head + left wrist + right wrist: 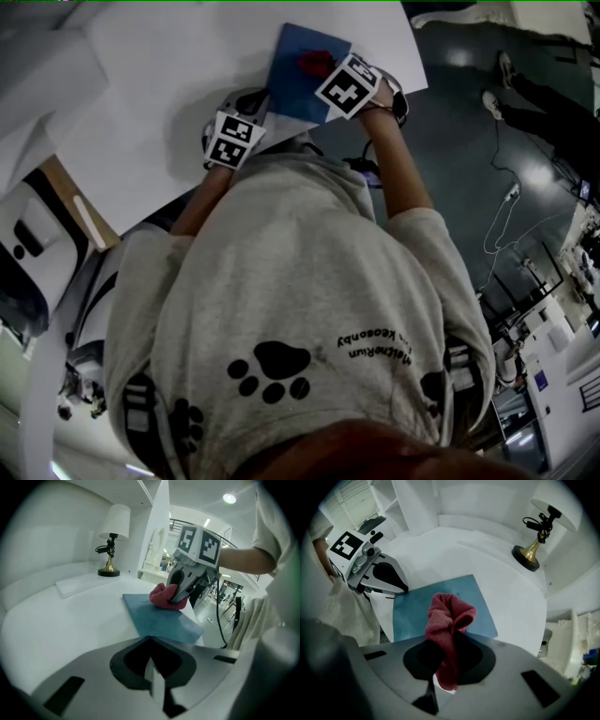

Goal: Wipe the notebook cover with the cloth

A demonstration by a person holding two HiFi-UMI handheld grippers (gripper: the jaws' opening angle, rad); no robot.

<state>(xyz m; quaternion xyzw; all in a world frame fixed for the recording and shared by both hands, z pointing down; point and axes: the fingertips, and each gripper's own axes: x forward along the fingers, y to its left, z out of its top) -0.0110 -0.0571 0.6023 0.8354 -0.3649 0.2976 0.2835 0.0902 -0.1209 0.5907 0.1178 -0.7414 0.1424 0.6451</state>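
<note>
A blue notebook (292,82) (161,620) (440,606) lies flat near the edge of the white table (159,103). A red cloth (315,63) (163,596) (447,620) rests bunched on the cover. My right gripper (449,639) (180,597) is shut on the cloth and presses it onto the far part of the cover. My left gripper (149,638) (404,589) has its jaws together. Its tip sits at the notebook's near corner. In the head view only the two marker cubes show, and both sets of jaws are hidden.
A brass-footed lamp with a white shade (111,538) (536,541) stands at the table's back. A flat white pad (77,585) lies beside it. The table edge runs just past the notebook. Beyond it is dark floor with cables (502,225).
</note>
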